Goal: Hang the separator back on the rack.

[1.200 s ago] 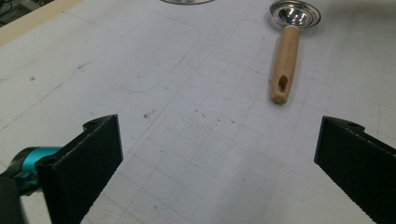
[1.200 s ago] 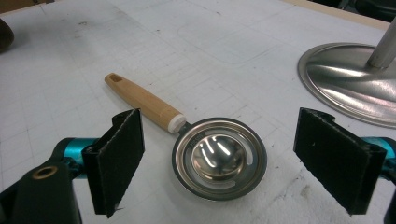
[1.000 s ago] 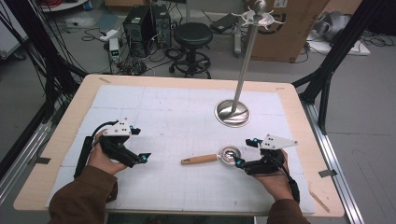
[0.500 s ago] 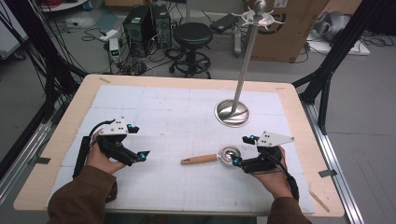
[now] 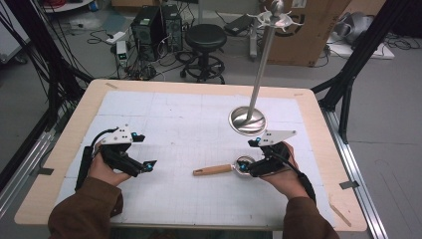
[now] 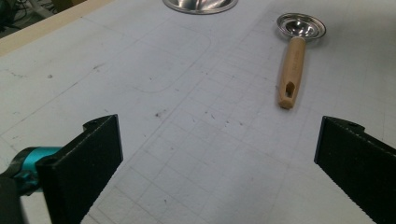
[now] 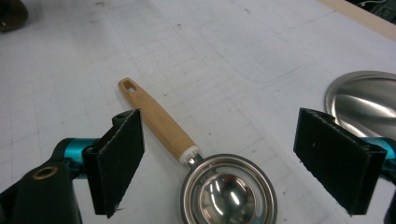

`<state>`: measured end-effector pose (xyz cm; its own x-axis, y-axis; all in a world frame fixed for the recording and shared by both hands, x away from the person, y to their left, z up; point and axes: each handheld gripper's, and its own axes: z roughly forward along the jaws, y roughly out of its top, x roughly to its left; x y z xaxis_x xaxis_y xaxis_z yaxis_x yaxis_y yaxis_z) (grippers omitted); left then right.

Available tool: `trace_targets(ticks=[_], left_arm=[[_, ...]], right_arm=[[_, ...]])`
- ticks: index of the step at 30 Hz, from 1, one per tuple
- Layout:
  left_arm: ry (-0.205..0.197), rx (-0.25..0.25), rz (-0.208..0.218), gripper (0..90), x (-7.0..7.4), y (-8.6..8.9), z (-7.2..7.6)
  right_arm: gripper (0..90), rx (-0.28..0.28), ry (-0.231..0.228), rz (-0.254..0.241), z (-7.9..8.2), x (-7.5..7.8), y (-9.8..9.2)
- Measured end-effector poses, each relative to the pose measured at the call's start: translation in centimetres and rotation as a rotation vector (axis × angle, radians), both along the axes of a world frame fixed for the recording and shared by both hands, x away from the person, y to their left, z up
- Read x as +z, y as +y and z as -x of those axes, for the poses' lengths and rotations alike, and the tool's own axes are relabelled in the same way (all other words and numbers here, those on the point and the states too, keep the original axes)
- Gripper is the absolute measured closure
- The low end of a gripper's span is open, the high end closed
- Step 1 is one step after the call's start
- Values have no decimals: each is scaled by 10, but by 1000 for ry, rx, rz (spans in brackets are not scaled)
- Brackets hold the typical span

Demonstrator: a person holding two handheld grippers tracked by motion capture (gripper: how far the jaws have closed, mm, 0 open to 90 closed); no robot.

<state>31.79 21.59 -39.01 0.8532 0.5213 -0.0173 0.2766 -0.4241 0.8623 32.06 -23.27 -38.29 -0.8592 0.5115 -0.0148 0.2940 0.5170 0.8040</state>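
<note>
Progress is at the very start, by the look of it: the wooden-handled measuring scoop point(image 5: 226, 168) lies flat on the tabletop point(image 5: 199, 124), not yet lifted, its steel bowl toward the right and its handle pointing left. The right hand-held gripper point(image 5: 246, 167) sits just at the bowl with its jaws spread wide; in the right gripper view the scoop's bowl point(image 7: 228, 191) lies between the two black jaws but neither touches it. The left hand-held gripper point(image 5: 144, 164) rests well apart on the left side, jaws likewise spread and holding nothing. The steel stand point(image 5: 248, 120) with hooks at its top stands just behind the scoop. Grasping the scoop is still to do, and likely carrying it to the stand
</note>
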Motion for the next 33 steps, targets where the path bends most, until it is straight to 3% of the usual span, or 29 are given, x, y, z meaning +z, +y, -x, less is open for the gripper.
trace_targets(ticks=[9,14,26,33], left_arm=[[3,-1,-4,16,-1,-1,0],[1,4,-7,16,-1,-1,0],[-1,-3,-11,16,-1,-1,0],[-1,-3,-10,16,-1,-1,0]], right_arm=[[152,60,41,123,-13,2,25],[152,94,70,218,-20,-3,37],[167,144,135,327,-29,-16,53],[189,171,164,357,-30,-23,58]])
